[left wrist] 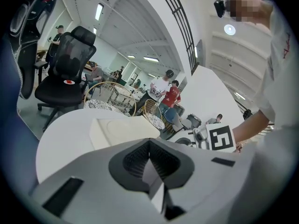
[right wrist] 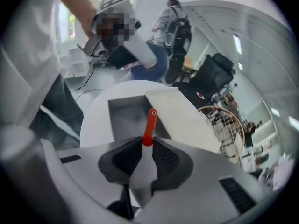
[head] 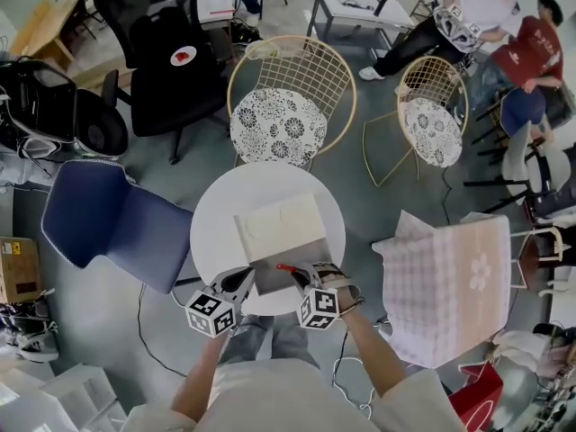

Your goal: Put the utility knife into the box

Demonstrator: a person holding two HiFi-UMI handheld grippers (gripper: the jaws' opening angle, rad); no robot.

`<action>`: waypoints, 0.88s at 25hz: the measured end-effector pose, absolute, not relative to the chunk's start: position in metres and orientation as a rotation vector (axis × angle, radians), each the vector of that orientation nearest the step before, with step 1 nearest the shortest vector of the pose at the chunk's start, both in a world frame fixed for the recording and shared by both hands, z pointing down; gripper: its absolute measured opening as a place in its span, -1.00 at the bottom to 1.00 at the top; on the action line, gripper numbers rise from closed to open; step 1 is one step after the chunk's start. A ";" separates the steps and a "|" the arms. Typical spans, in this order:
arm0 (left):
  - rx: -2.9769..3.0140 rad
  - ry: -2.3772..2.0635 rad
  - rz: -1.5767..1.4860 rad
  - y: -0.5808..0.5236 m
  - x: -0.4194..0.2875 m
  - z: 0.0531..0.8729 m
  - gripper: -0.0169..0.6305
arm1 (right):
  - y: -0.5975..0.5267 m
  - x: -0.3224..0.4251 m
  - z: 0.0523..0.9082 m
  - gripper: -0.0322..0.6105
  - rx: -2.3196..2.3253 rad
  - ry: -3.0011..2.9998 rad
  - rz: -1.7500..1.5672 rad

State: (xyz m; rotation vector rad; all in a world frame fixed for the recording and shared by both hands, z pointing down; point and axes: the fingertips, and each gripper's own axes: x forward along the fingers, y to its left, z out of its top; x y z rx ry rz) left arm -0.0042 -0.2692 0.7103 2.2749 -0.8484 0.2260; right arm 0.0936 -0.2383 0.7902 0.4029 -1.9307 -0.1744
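Since the right gripper has its jaws clenched on the grey body of the utility knife, red end poking out past the pads, the knife is in the air over the near edge of the box, not inside yet. Box sits open on the round white bench, cream lid folded back on the far side, grey inside facing up. Left gripper is at the box's near-left corner, jaws pinched on a thin pale panel. It looks like the box's near wall, though I'm not fully sure.

Risks from here, my read:
- Long overhang beyond the jaws. If the red end clips the rim or lid on the way in, the knife could pivot in the grip.
- If it's let go too high or too far to the near side, it may bounce off the rim onto the bench or the floor.
- Box looks light and is held at one corner only. A shove from the knife could swing it around that corner, and it sits near the bench's near edge.
- Can't tell if the blade is out.
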 end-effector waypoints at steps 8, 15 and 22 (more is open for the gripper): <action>2.253 -0.872 0.218 -0.268 -0.018 0.713 -0.91 | -0.248 0.095 0.812 -0.66 0.143 -1.813 -0.346; 2.253 -0.885 0.209 -0.271 -0.025 0.712 -0.91 | -0.249 0.095 0.837 -0.66 0.066 -1.786 -0.254; 2.240 -0.904 0.195 -0.272 -0.028 0.710 -0.91 | -0.243 0.103 0.862 -0.66 -0.015 -1.715 -0.192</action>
